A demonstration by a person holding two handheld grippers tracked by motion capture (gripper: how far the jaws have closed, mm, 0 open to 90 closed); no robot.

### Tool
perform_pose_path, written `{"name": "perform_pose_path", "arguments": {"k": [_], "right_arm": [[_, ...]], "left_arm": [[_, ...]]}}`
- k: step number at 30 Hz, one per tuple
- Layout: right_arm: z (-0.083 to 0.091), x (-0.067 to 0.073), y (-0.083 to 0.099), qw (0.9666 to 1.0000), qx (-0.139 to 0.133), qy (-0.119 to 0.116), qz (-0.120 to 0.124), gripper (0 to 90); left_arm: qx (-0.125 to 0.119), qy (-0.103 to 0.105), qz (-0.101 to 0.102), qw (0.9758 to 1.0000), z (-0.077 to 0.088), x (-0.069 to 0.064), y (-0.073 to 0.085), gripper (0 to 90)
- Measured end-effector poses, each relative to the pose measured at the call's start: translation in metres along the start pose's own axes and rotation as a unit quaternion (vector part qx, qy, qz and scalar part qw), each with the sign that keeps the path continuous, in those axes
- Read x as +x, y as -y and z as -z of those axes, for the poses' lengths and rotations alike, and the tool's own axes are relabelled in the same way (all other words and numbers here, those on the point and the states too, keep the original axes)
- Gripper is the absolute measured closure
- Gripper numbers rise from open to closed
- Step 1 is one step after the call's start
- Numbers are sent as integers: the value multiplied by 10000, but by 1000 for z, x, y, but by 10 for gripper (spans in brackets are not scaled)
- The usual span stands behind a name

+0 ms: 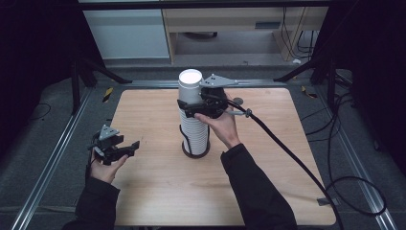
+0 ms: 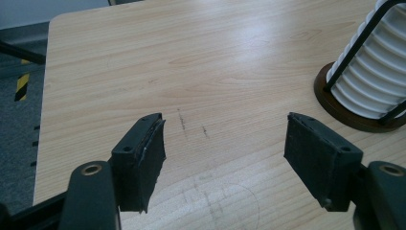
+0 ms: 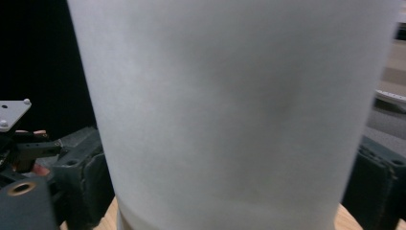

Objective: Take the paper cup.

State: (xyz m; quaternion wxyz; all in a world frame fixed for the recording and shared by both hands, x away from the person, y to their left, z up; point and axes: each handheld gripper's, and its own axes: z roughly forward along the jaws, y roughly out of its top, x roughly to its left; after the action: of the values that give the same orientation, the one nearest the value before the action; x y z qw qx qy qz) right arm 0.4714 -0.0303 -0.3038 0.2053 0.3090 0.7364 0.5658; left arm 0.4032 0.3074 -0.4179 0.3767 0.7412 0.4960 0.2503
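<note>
A pale wooden table (image 1: 158, 191) takes up most of the high view, with dark floor and metal rails round it. Near its middle stands a tall stack of white paper cups (image 1: 193, 115), held upright in a black wire holder (image 1: 184, 139) on a round dark base (image 2: 344, 112).

The right gripper (image 1: 197, 104) is at the upper part of the stack, right of it, with one jaw on either side of the top cup (image 3: 230, 110). In the right gripper view the cup's white wall sits between the two black pads (image 3: 84, 177), which flank it closely. Whether they already press on it I cannot tell.

The left gripper (image 1: 125, 147) hangs over the near left of the table, well apart from the stack. Its jaws stand apart with nothing but bare wood between them.

The step in hand looks like taking hold of the top cup to separate it from the stack. The next move likely calls for a firm but gentle squeeze, since thin paper crushes easily, then a straight lift so the cups below stay nested in the holder.
</note>
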Motion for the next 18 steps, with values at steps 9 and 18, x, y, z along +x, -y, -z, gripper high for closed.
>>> {"name": "perform_pose_path", "arguments": {"k": [9,18], "right_arm": [[-1,3,0,9999,-58,65,76,127],[1,2,-2,9999,36,24,123,130]], "left_arm": [[13,4,9,10000,0,0,0,294],[12,16,16,10000,0,0,0,294]]}}
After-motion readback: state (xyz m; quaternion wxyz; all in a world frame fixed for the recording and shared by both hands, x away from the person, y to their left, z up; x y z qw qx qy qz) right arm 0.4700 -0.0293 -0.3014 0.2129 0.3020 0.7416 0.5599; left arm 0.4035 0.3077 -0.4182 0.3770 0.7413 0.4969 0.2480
